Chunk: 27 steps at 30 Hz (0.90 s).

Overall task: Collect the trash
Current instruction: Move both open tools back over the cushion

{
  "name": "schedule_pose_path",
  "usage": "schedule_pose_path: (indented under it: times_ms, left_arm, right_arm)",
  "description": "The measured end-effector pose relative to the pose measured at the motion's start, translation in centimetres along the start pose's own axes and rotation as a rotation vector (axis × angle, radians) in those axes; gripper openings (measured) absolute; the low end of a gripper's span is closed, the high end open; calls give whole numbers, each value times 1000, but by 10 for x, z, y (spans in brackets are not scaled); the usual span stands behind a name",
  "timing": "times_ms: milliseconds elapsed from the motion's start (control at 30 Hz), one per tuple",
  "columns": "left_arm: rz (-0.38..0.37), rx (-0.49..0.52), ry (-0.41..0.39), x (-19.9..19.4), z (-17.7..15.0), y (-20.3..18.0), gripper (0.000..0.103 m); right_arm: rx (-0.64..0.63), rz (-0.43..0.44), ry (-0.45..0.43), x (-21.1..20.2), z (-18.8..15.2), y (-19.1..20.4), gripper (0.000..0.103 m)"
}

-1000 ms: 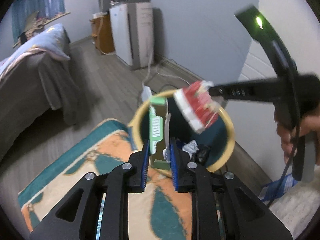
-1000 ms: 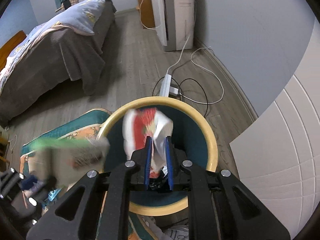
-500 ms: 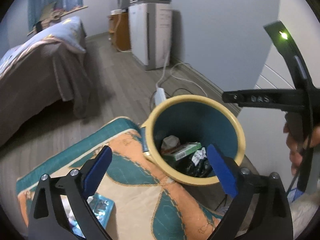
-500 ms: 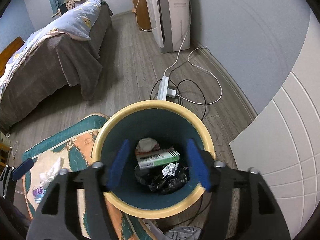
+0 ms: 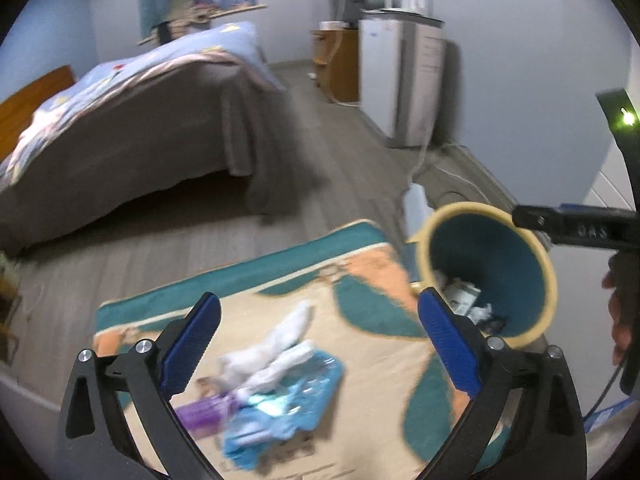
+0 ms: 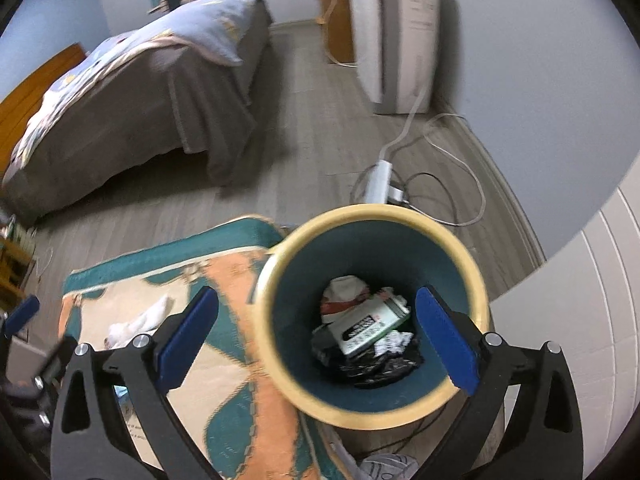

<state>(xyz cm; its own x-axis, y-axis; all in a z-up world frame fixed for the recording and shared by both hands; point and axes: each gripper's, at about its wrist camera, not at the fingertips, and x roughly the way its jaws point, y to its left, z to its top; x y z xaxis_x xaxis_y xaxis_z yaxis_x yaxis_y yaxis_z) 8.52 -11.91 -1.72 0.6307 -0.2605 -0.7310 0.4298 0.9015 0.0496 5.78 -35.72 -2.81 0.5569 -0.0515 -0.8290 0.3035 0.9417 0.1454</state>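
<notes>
The yellow-rimmed teal bin stands on the floor at the rug's edge. In it lie a green-and-white box, a red-and-white wrapper and a black bag. My right gripper hovers over the bin, its jaws opening with nothing between them. My left gripper is open and empty above the patterned rug, the bin to its right. Below it lie white tissues, a blue plastic wrapper and a purple item, all blurred.
A bed fills the left side of the room. A white appliance stands by the far wall. A power strip and loose cables lie just behind the bin. A white panelled surface rises at the right.
Both grippers opened, and the green box and the red-and-white wrapper they held now lie in the bin. The left gripper swung left, from over the bin to over the rug's litter.
</notes>
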Motion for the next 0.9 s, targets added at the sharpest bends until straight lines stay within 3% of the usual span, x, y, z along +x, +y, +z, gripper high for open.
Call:
schedule_pose_path:
  times_ms: [267,533,900]
  left_arm:
    - [142,-127,-31,-35,-21,70,98]
    - [238,-114,43,-31,-59,116,98]
    - [135,-216,121,-19,-89,173,98]
  right_arm:
    - [-111,29,28,4,-12,53,97]
    - [-166,58,78,14,-27,103,97]
    - [-206,66,172,47,-53,154,97]
